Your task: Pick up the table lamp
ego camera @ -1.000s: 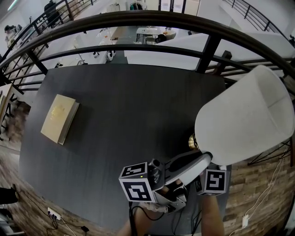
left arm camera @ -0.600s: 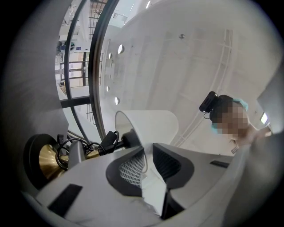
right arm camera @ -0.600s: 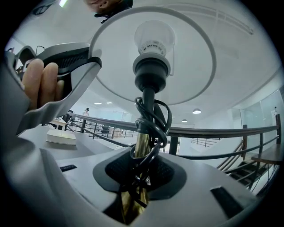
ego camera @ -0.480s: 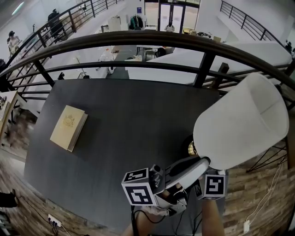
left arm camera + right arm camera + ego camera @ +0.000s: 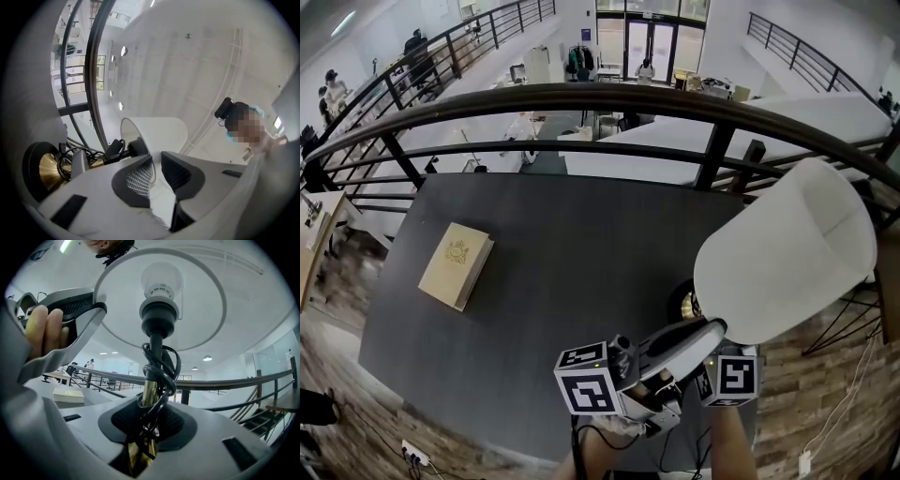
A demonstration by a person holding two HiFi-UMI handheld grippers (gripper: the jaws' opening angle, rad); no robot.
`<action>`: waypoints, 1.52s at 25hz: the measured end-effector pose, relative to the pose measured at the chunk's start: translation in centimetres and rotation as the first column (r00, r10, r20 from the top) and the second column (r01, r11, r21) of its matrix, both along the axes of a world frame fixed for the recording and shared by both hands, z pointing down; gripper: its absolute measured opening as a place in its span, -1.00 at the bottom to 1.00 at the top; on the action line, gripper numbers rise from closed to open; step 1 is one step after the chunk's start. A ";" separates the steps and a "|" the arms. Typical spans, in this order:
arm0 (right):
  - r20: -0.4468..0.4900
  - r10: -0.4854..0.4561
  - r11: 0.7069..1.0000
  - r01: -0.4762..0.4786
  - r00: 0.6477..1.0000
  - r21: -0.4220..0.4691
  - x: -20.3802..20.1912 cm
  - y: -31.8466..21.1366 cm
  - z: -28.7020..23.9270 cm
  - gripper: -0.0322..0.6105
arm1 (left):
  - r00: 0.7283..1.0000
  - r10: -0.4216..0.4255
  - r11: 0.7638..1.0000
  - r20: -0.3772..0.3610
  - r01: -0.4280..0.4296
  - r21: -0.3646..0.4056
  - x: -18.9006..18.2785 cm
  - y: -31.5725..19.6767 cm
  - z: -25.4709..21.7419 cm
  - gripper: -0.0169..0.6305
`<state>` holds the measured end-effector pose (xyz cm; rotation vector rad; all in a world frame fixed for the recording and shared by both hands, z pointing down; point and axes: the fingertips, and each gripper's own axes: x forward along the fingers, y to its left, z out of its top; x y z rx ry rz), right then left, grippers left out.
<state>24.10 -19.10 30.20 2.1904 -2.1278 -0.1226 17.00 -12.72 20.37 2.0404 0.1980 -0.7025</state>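
The table lamp has a white shade (image 5: 787,248), a brass stem (image 5: 149,392) wound with black cord, and a brass base (image 5: 49,168). It hangs over the dark table's (image 5: 562,244) right front corner. My left gripper (image 5: 157,171) is shut on the shade's lower rim, which runs between its pads. My right gripper (image 5: 145,427) is shut on the brass stem and cord below the bulb (image 5: 161,280). In the head view the right jaws are hidden under the shade, and only the marker cube (image 5: 733,375) shows.
A tan book (image 5: 457,265) lies on the table's left side. A dark curved railing (image 5: 609,94) runs behind the table, with an open hall below it. Wooden floor (image 5: 825,375) shows to the right and left of the table.
Both grippers and the lamp have come up together, with the grips unchanged. In the head view the table and book have shifted right and look farther away.
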 end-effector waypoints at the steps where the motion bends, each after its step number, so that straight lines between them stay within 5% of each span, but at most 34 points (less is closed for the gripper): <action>1: 0.002 0.000 1.000 0.000 1.000 0.000 -0.2 0.1 -0.1 -0.54 | 1.000 0.000 1.000 -0.001 0.000 -0.001 -0.2 0.1 -0.1 -0.67; 38: 0.013 0.004 1.000 -0.004 1.000 0.018 -1.4 1.0 -0.9 -0.54 | 1.000 0.025 1.000 -0.018 -0.025 0.005 -1.5 1.0 -0.9 -0.69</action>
